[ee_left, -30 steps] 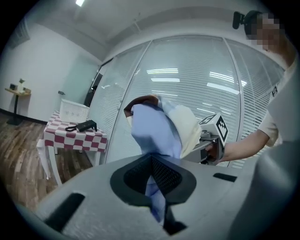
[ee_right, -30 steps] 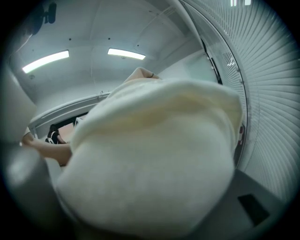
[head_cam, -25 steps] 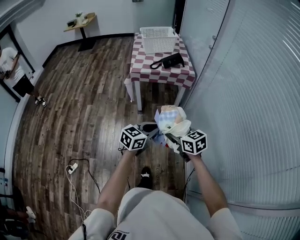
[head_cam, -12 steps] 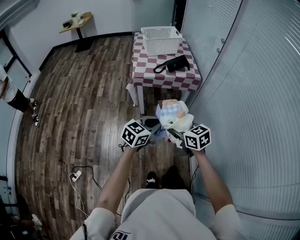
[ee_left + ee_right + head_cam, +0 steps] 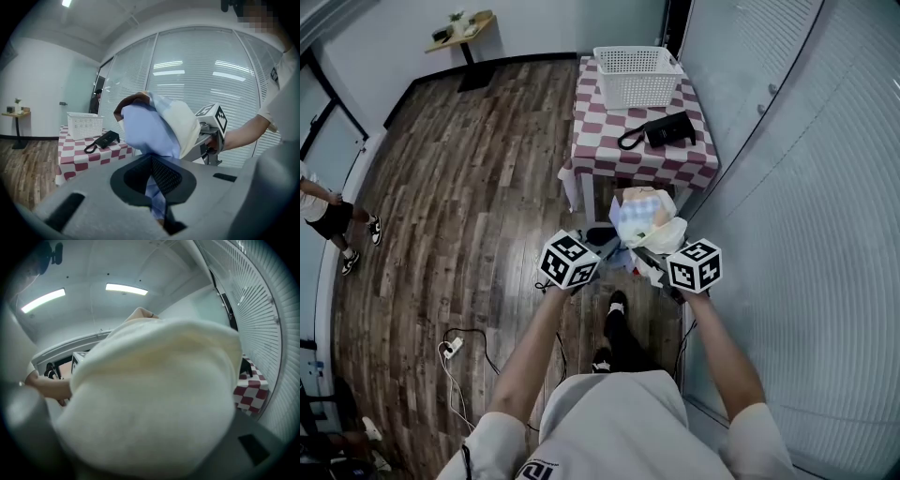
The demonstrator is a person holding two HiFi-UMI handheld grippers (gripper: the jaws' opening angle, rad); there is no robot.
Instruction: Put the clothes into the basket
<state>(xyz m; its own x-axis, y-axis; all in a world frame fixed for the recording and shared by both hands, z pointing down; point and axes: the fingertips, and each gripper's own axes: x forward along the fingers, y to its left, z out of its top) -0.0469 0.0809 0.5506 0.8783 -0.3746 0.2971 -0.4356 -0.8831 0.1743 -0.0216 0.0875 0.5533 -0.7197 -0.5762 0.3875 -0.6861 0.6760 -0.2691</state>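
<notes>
A bundle of clothes (image 5: 645,217), cream, pale blue and brown, hangs in the air between both grippers, just short of the checkered table (image 5: 609,155). My left gripper (image 5: 602,249) is shut on a blue fold of the clothes (image 5: 152,129), which runs down between its jaws. My right gripper (image 5: 645,257) grips the bundle from the other side. Cream cloth (image 5: 154,404) fills the right gripper view and hides those jaws. The white lattice basket (image 5: 637,75) stands at the table's far end, and in the left gripper view the basket (image 5: 85,125) sits ahead to the left.
A black pouch with a cord (image 5: 666,129) lies on the table in front of the basket. A glass wall with blinds (image 5: 806,187) runs close along the right. A power strip and cable (image 5: 448,347) lie on the wooden floor, and a person (image 5: 323,211) stands at far left.
Both grippers have carried the bundle forward toward the table, which is now closer. The grip on the clothes is unchanged. The person at the left has shifted along the wall.
</notes>
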